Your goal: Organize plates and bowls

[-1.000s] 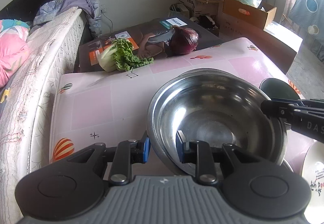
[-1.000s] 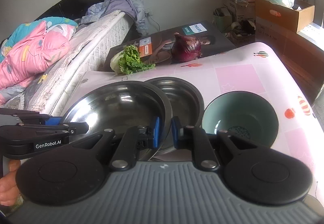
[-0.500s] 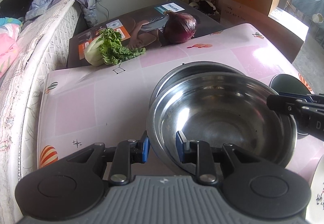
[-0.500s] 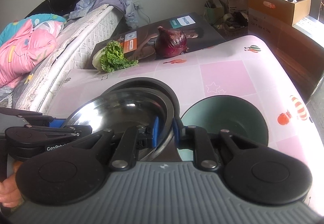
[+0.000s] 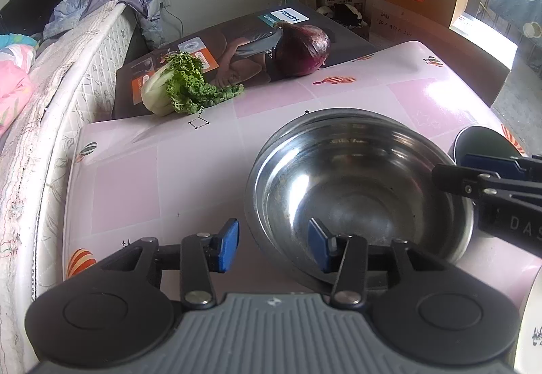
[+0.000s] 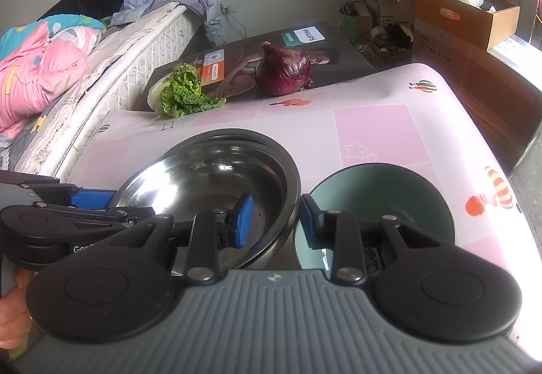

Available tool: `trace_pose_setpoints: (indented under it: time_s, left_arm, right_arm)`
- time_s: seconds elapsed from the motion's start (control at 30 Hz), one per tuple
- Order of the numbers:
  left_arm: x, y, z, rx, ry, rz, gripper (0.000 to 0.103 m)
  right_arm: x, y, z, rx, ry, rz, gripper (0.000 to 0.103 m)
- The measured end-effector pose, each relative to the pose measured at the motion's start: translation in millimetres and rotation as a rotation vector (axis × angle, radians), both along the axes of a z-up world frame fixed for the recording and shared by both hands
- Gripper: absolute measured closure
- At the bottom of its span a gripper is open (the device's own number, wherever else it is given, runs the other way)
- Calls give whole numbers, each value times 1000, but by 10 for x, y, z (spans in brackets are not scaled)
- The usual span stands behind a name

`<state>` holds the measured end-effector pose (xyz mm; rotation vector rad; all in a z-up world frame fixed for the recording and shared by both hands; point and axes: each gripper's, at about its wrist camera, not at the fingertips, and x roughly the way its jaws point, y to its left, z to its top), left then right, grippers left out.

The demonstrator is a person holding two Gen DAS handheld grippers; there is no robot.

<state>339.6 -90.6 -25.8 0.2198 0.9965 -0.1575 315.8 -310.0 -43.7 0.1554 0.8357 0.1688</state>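
Where rims nest: steel bowl [image 5: 355,191].

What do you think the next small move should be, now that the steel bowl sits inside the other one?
Probably draw both grippers back off the rim. The steel bowl already rests nested in the second steel bowl, and the left gripper and right gripper have just been opening, their fingers straddling the rim without pressing it.

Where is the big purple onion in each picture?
Left wrist view: the purple onion sits top middle, on the dark box behind the pink table.
Right wrist view: the onion is upper middle, on the same box.
Shared landmark: the green cabbage lies to its left in both.
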Motion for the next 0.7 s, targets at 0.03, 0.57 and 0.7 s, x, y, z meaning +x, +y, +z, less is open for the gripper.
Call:
trace_pose_setpoints:
  time_s: [0.03,0.57,0.7]
  left_arm:
    - [-11,-2,8,1,-3,-2,45]
    - [-413,-64,325,-60,-62,-54,22]
    - [-575,-157,449,-101,-80,-92,17]
  right_arm:
    - [-11,-4,1,1,-4,-2,67]
    - [-317,-194,277,65,-61,-18,27]
    - [-498,-310,358,77,-60,-24,24]
